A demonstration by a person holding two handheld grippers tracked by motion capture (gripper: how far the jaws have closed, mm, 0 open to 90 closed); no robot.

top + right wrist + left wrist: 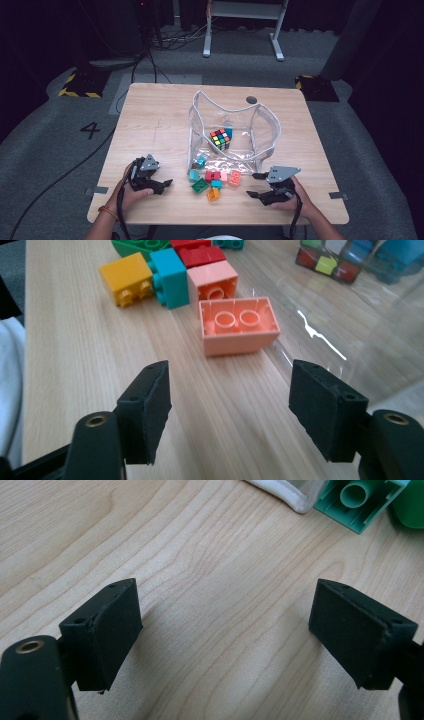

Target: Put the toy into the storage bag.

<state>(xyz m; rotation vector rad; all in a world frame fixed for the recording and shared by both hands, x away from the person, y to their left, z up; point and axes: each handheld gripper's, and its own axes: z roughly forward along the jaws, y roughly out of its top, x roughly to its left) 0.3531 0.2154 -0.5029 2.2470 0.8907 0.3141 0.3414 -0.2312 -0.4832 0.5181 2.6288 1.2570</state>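
A clear plastic bag [260, 127] with white trim lies open on the wooden table [150, 115], a colour cube [220, 139] inside it. Before its mouth sit several toy bricks: teal [194, 175], green [199, 185], red [213, 176], orange [213, 195] and salmon [234, 178]. My left gripper [165, 185] rests left of the bricks, open over bare wood [225, 595], with a green brick [357, 502] beyond it. My right gripper [253, 185] is open just right of the bricks. Its jaws [230, 375] face the upturned salmon brick [237, 325], apart from it.
In the right gripper view, orange [125, 277], teal [170, 277], pink [212, 282] and red [197, 255] bricks crowd behind the salmon one, and the cube [330, 262] shows through the bag film. The table's near edge runs close behind both hands. A desk frame [245, 30] stands on the floor beyond.
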